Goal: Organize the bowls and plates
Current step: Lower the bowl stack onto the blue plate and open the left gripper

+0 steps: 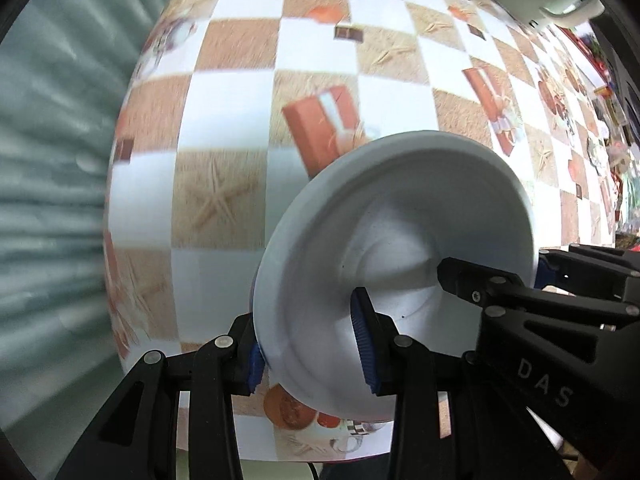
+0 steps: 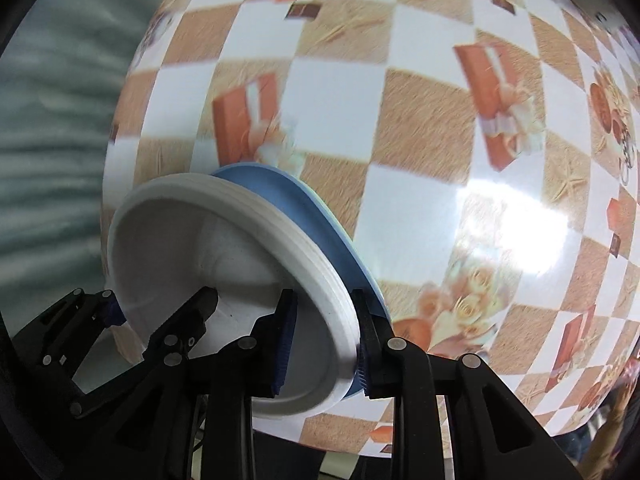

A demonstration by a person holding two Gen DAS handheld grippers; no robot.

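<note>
Both grippers pinch the rim of one tilted stack: left gripper [image 1: 316, 350] at seven o'clock, right gripper [image 2: 324, 344] at five. The white bowls [image 2: 224, 280] could slide off the blue plate [image 2: 320, 208] onto the checkered tablecloth [image 2: 420, 128] if tilt grows.

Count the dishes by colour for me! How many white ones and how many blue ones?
White dishes: several nested together, exact count unclear, at least 3 rims showing.
Blue plate: 1, behind the white ones.
Total: at least 4, all held by both grippers.
</note>
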